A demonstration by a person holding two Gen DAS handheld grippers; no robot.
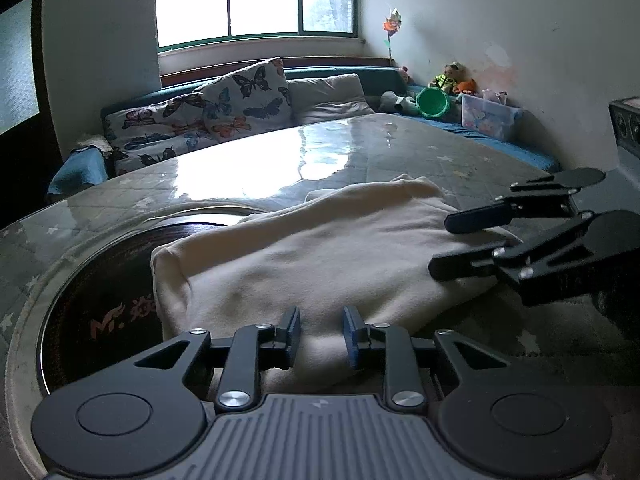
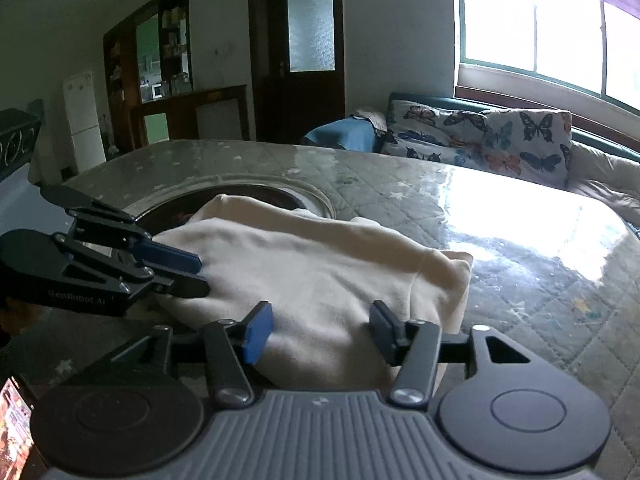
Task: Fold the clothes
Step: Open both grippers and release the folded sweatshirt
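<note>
Letting go cleanly looks like the step now: the cream garment [image 1: 304, 256] lies folded near the table's [image 1: 460, 152] near edge, partly over a dark round inset [image 1: 100, 280]. The right gripper [image 2: 320, 330] stands wide around its near hem, the left gripper [image 1: 320, 330] narrow with cloth between unpressed pads; lift both straight off so the fold stays flat

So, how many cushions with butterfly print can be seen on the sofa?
2. One butterfly cushion stands upright under the window; the other butterfly cushion lies lower beside it, toward the blue cloth. More may be hidden.
</note>
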